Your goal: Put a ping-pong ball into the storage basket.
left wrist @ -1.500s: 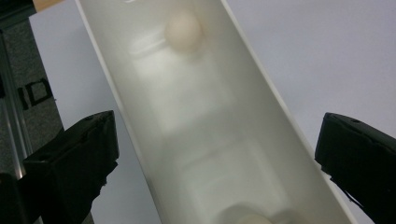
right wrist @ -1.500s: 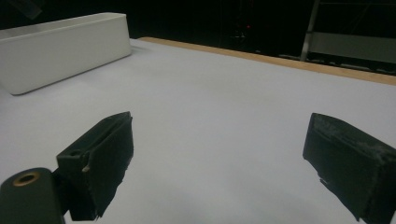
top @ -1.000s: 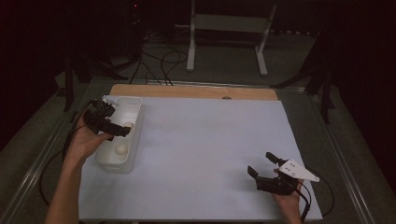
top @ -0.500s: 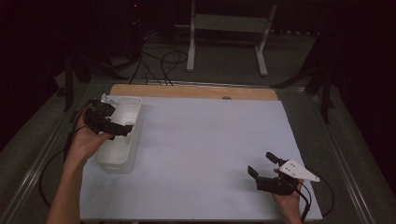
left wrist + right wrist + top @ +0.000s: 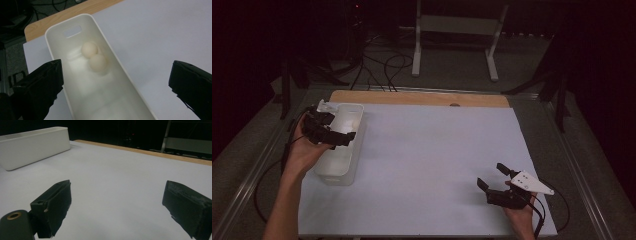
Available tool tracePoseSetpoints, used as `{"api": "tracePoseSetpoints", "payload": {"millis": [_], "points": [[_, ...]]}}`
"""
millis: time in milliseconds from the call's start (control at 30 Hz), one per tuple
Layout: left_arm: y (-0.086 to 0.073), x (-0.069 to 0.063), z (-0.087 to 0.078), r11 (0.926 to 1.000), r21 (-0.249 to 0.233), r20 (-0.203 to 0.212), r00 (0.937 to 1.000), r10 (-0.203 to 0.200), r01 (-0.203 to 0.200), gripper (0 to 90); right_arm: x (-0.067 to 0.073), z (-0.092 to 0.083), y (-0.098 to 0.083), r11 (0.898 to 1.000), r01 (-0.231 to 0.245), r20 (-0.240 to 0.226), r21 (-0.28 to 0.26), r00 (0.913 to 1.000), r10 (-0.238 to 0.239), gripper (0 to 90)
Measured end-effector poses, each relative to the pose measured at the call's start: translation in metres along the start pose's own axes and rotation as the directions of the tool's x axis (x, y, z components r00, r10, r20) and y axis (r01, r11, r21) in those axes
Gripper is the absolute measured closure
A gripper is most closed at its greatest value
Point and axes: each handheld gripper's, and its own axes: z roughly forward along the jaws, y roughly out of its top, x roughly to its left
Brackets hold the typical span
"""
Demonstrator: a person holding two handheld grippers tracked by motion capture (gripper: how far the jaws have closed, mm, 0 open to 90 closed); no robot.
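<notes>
Looking down from the high view, I see my left hand-held gripper (image 5: 343, 138) hovering over a long white bin (image 5: 354, 111) that sits at the left edge of the white-covered tabletop (image 5: 432, 150). Its jaws stand wide apart with nothing between them.

From the left gripper view, the bin (image 5: 130, 77) runs lengthwise away from the camera, its long axis in line with the direction the jaws point. One jaw sits outside the bin's left wall and the other out over the bare tabletop to the right, so the opening straddles the whole width of the bin. Two pale round balls lie on the bin floor toward its far end, near the handle slot (image 5: 72, 31). The farther ball (image 5: 89, 49) and the nearer ball (image 5: 97, 62) touch each other, lined up roughly along the bin's length. They lie ahead of the jaws and below them, slightly left of the midline between the jaws.

My right hand-held gripper (image 5: 493, 176) rests low at the near right corner of the tabletop, well apart from the bin, jaws also spread and holding nothing. In the right gripper view the bin (image 5: 32, 146) appears far off at the upper left.

I judge the left side is much the nearer to the balls, and reaching them would call for moving forward along the bin and down into it.
</notes>
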Motion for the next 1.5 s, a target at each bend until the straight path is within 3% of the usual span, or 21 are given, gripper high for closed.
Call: {"api": "tracePoseSetpoints", "payload": {"millis": [433,500,867,1233,1500], "points": [[-0.007,-0.004,-0.003,0.9964,-0.084,0.011,0.9999,0.009,-0.008,0.4,0.000,0.001,0.000,1.000,-0.001,-0.002,0.001,1.0000,0.001,8.4],[-0.010,-0.005,-0.004,0.9933,-0.116,0.024,0.9997,0.001,0.001,0.4,0.000,0.001,0.000,1.000,-0.002,-0.003,0.000,1.0000,0.002,8.4],[-0.020,-0.009,-0.005,0.9820,-0.189,0.039,0.9992,0.001,0.006,0.4,0.000,0.001,0.000,1.000,-0.001,-0.004,0.001,1.0000,0.001,8.4],[-0.034,-0.013,-0.008,0.9740,-0.226,0.054,0.9985,0.005,0.008,0.4,0.001,0.001,0.000,1.000,0.001,-0.004,0.000,1.0000,-0.001,8.4],[-0.046,-0.016,-0.009,0.9622,-0.271,0.072,0.9974,-0.006,0.025,0.4,0.001,0.000,0.000,1.000,0.001,-0.004,0.001,1.0000,-0.001,8.4]]}}
